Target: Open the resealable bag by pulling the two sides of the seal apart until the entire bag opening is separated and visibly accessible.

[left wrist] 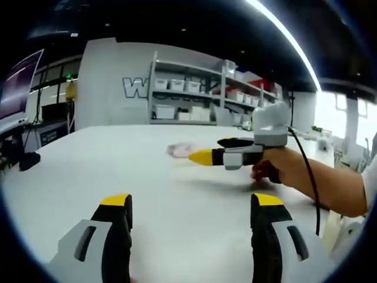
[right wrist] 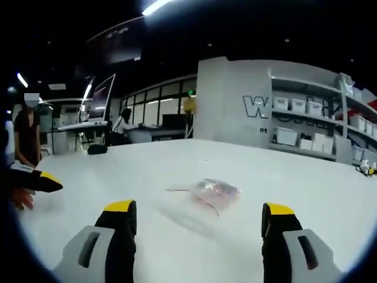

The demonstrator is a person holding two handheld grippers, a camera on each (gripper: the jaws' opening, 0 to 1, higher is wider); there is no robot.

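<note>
The bag [right wrist: 211, 191] lies untouched at mid-frame on the white tabletop [right wrist: 177, 165], so the opening is all still to do. Both the left gripper [left wrist: 191, 218] and right gripper [right wrist: 199, 224] hang released, jaws apart and empty. Wall lettering begins "W"; the rest is hidden.

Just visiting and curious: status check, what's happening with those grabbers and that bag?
Left gripper open, holding nothing. Right gripper open, facing bag. Bag flat on table, untouched. Nothing blocking.
</note>
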